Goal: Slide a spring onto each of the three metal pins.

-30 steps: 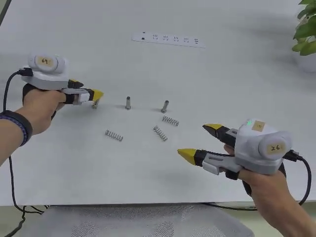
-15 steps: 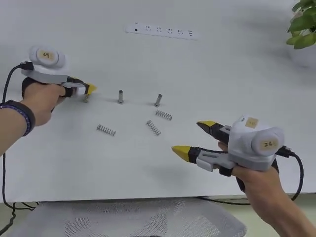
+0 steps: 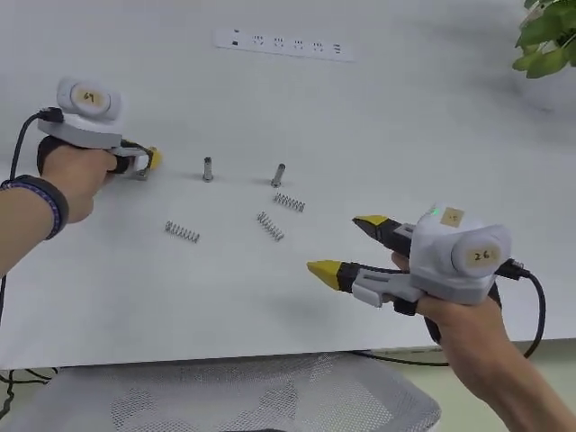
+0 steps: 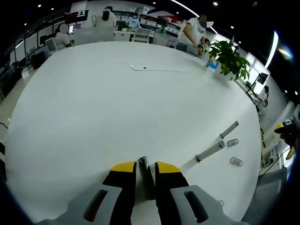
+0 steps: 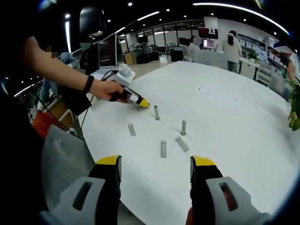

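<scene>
Pin [image 4: 146, 177] snug between tips of left tool [image 4: 145, 165]

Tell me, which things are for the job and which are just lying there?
For the job: left pin, middle pin, right pin, left spring, middle spring, right spring, left gripper, right gripper.
Lying about: power strip, plant.

Holds the left gripper [image 3: 148, 160] out at the far left, left hand [image 3: 76, 175] wrapped round its grip, forearm coming in from the left edge with a dark band [image 3: 40, 205] at the wrist, yellow-tipped jaws pressed in on a pin [image 4: 143, 169]. Carries the right gripper [image 3: 346, 245] near and to the right, pointing left, jaws spread wide, right hand [image 3: 468, 328] clasped beneath it and forearm running off the near right corner.
</scene>
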